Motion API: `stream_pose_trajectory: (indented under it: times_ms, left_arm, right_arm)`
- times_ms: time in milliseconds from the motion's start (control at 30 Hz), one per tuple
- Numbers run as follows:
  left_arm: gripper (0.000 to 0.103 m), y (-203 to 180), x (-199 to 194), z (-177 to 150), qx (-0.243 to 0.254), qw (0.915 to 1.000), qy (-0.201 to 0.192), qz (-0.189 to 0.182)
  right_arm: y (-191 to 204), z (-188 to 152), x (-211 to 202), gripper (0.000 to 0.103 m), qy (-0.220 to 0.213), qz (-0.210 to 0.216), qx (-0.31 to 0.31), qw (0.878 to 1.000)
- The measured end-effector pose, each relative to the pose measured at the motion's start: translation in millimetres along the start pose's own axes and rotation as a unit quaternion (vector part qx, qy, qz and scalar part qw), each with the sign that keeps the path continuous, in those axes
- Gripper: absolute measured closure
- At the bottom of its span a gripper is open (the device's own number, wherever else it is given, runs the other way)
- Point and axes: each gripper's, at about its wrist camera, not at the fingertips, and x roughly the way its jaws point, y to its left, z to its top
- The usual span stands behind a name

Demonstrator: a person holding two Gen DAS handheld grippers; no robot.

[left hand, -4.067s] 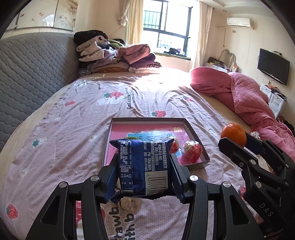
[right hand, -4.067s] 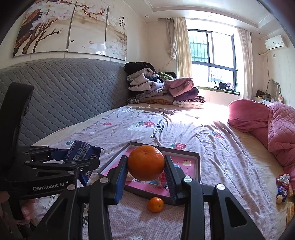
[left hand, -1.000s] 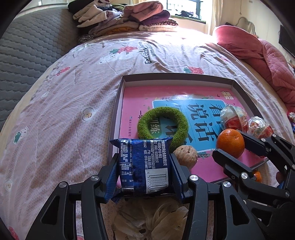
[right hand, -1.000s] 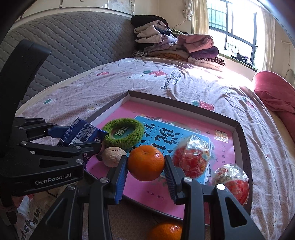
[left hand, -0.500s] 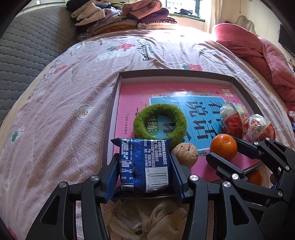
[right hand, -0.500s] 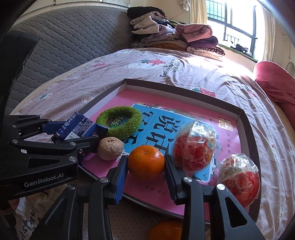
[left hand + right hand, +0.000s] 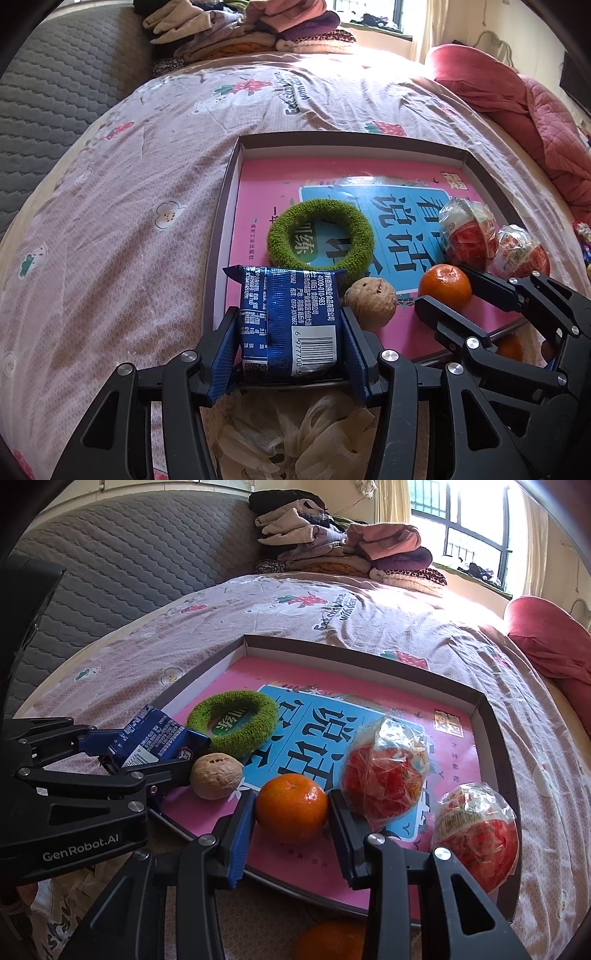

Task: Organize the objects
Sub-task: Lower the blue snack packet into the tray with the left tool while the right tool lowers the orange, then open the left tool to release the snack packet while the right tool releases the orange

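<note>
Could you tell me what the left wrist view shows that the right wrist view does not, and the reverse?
Only the left wrist view shows the snack packet's barcode face-on and crumpled plastic bags below the left gripper. Only the right wrist view shows the second orange clearly, outside the tray's near rim. Both show the blue packet, green ring, walnut, gripped orange and two wrapped red balls.

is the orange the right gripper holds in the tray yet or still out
In: the small round orange, clamped in the right gripper, sits over the shallow brown tray's pink floor. Whether it touches down: cannot tell.
</note>
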Motion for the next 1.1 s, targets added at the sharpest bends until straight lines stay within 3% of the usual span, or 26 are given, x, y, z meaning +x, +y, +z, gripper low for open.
stream_pose_trajectory:
  times_ms: [567, 1100]
  left_arm:
    - [0.049, 3.1, -26.5, -4.7, -0.007, 0.9999, -0.014, 0.0]
    - [0.048, -10.0, -78.3, -12.3, 0.0, 0.9988, -0.049, -0.004]
  right_arm:
    - [0.4, 3.4, -16.6, 0.057, -0.012, -0.01, 0.001, 1.0]
    - [-4.5, 10.5, -76.0, 0.051, -0.062, -0.006, 0.03, 0.998]
